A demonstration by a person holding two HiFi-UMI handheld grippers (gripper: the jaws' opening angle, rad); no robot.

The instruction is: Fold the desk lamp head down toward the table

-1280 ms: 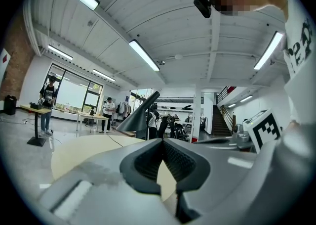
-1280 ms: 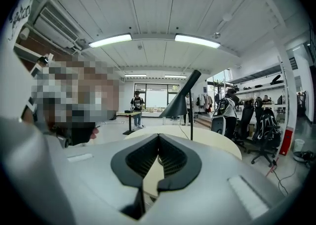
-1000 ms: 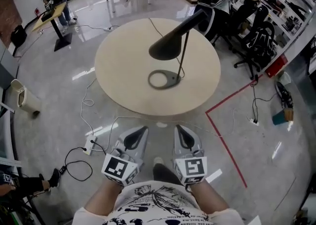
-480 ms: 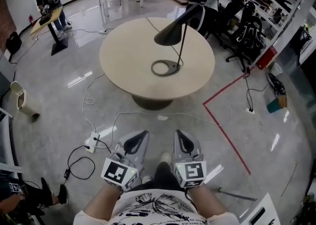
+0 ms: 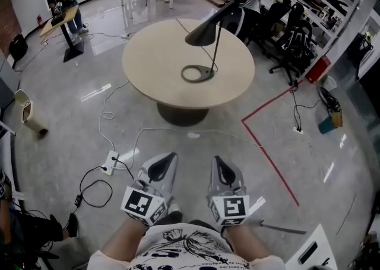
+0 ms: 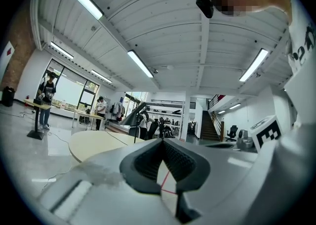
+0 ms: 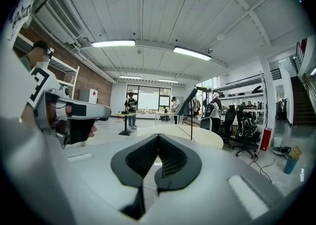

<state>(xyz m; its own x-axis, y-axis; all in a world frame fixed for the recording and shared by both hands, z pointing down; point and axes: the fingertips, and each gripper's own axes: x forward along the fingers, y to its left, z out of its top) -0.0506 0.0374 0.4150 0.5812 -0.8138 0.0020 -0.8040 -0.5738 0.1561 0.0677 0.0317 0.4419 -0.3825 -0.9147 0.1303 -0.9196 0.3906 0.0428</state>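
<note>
The black desk lamp stands upright on the round beige table (image 5: 151, 55), far ahead of me. Its cone head (image 5: 203, 34) is raised and tilted, on a thin stem above the ring base (image 5: 197, 73). My left gripper (image 5: 171, 156) and right gripper (image 5: 215, 159) are held side by side close to my body, over the floor and well short of the table. Both are shut with nothing between the jaws. In the left gripper view the lamp head (image 6: 132, 116) shows beyond the shut gripper (image 6: 162, 140). The right gripper view shows the lamp head (image 7: 189, 101) past the shut gripper (image 7: 158, 135).
A white power strip (image 5: 110, 162) and loose cables lie on the grey floor to my left. Red tape (image 5: 268, 156) marks a corner on the floor at right. Office chairs (image 5: 292, 42) stand behind the table. A person stands at a small desk (image 5: 58, 19) at far left.
The table and lamp have drawn farther away and higher in the head view, as the view backed off. Both grippers stayed shut near my body.
</note>
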